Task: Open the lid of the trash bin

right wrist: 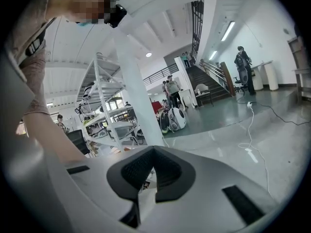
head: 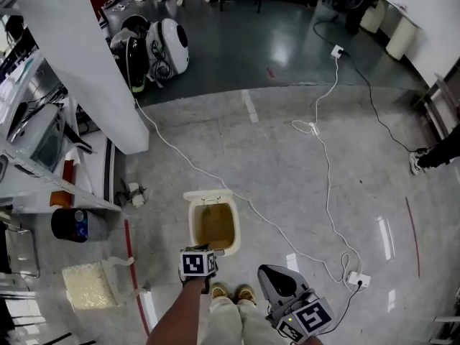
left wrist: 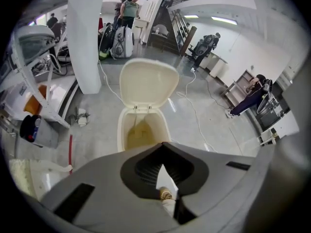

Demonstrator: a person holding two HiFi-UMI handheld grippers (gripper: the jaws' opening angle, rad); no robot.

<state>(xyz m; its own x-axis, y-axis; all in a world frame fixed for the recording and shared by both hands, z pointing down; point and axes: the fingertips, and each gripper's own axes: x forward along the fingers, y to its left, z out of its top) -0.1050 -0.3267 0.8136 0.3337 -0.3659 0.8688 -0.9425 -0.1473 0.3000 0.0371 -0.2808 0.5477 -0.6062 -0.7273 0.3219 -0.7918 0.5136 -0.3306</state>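
Two closed tongs [left wrist: 163,145] [right wrist: 153,149]; one trash bin [head: 192,225], lid [left wrist: 148,80] up.

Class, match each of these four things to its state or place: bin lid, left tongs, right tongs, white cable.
Things:
1. bin lid
2. left tongs
3. right tongs
4. white cable

States or places:
a. lying across the floor
b. shut, aimed down at the trash bin
c. raised upright
d. shut, aimed away from the bin

Pairs: 1-c; 2-b; 3-d; 4-a
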